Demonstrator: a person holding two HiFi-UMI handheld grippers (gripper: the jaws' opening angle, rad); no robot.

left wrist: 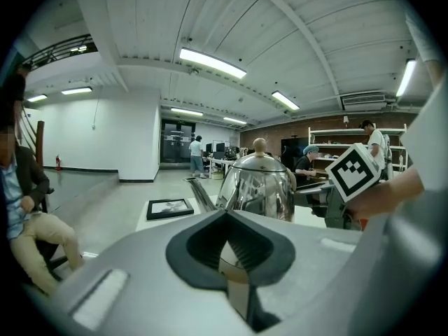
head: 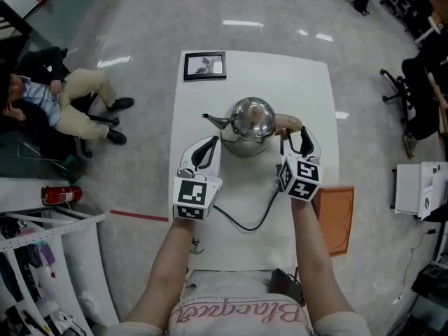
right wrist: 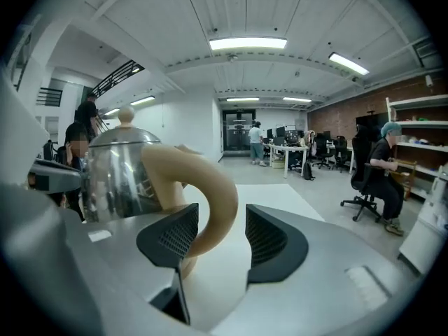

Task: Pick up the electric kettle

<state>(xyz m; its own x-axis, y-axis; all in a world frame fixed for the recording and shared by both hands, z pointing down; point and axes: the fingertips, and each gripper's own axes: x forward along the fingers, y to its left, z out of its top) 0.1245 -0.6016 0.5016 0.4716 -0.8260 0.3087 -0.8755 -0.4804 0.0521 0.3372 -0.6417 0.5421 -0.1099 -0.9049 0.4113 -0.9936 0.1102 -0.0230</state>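
Kettle: a shiny steel electric kettle [head: 250, 121] stands mid-frame on a white table [head: 308, 82], its spout [head: 215, 121] pointing frame left and its tan handle [head: 288, 124] frame right.
Right gripper: the right gripper [head: 297, 143] sits at the handle with its jaws spread wide. The handle's curve passes between them, close against the left-hand pad and clear of the other.
Left gripper: the left gripper [head: 207, 149] has its jaws together and empty. It is just lower left of the kettle's body, near the spout, not touching.
Cord: a black cord [head: 245, 222] loops on the table below the kettle, between the grippers.
Background: a framed picture [head: 204, 66] lies at the table's upper left corner, well apart.
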